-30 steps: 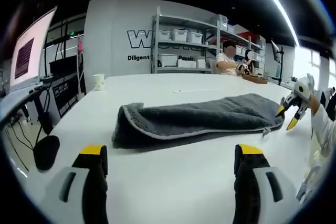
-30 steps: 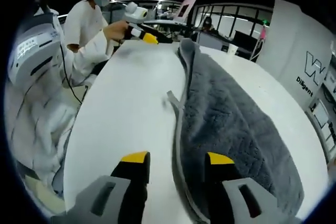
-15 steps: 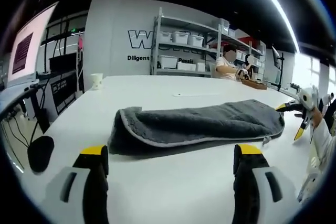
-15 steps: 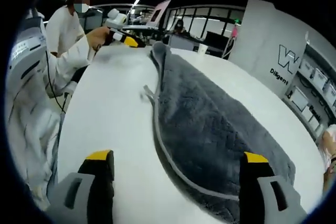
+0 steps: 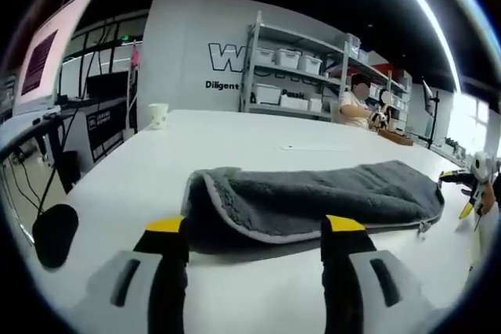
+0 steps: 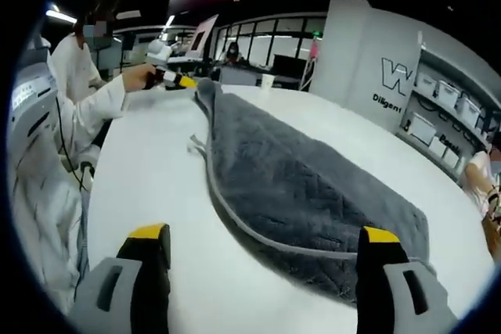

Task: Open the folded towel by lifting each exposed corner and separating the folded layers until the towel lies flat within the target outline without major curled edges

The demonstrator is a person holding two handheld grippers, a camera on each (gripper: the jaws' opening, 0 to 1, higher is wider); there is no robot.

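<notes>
Two grippers get ready to open a folded gray towel.

The towel (image 5: 313, 201) lies folded in a long strip on the white table (image 5: 235, 131). The left gripper (image 5: 254, 228) sits at one end and the right gripper (image 6: 262, 236) at the other, both with jaws wide and holding nothing. The towel looks soft, thick and floppy, so it should bend easily. The pale edge trim (image 6: 235, 224) at a corner looks like a good place to pinch.

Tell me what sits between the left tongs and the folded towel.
Nothing: in the left gripper view, only bare white table separates the left tongs from the grey towel.
</notes>
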